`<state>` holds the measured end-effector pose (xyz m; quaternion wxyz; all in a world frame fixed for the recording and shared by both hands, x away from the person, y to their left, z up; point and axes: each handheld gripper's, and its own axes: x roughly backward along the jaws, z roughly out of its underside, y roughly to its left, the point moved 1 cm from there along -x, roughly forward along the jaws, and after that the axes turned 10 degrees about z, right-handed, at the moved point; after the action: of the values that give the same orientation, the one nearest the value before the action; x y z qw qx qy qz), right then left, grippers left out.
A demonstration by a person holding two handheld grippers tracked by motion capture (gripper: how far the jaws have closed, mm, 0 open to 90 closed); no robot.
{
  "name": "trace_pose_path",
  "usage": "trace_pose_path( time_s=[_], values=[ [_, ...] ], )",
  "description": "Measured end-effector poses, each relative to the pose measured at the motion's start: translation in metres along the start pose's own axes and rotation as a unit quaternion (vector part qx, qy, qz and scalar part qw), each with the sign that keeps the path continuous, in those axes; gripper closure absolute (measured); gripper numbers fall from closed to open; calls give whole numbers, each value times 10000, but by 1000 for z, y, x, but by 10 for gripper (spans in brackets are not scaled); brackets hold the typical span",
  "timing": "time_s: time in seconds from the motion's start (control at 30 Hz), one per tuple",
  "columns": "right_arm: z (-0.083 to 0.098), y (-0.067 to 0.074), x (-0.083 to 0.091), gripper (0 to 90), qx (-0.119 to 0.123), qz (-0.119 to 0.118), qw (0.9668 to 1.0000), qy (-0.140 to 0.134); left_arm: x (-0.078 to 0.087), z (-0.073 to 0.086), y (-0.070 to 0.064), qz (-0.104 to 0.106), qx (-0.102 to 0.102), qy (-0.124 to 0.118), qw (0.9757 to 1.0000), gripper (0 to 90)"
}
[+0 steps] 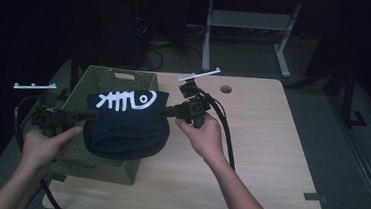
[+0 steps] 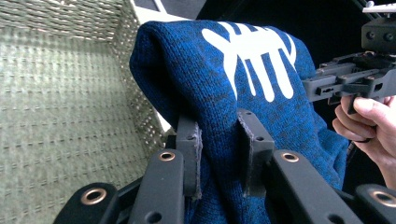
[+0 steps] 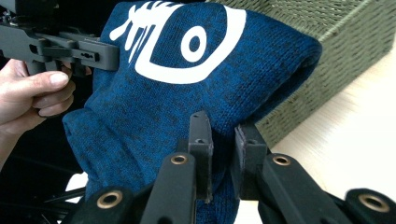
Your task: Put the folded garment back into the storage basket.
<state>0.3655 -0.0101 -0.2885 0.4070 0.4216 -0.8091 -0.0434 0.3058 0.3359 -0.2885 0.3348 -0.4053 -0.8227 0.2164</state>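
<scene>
Knitted blue sweater (image 1: pixel 124 127) (white fishbone print), folded and soft, hangs over the green basket (image 1: pixel 87 79) at the counter's (image 1: pixel 249 154) left; left tool (image 1: pixel 91 115) and right tool (image 1: pixel 163 113) each pinch an edge, the sensible hold since the light, limp cloth sags between.

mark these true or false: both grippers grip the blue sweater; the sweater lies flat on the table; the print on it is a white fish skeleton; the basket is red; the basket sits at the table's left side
1. Both grippers grip the blue sweater: true. The left gripper and the right gripper each pinch the blue sweater.
2. It lies flat on the table: false. It is held over the basket.
3. The print is a white fish skeleton: true.
4. The basket is red: false. It is olive green, woven.
5. The basket sits at the left of the table: true.
</scene>
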Motion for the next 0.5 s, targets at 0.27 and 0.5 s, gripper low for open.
trace_pose_path(
  time_s=[0.27,0.5],
  values=[
    [-8,7,-12,796,1,-136,9999,-16,12,-2,13,-52,71,-79,9999,735],
    [-14,12,-22,796,-3,-246,9997,-36,20,-2,19,-115,94,-136,9998,734]
  ],
)
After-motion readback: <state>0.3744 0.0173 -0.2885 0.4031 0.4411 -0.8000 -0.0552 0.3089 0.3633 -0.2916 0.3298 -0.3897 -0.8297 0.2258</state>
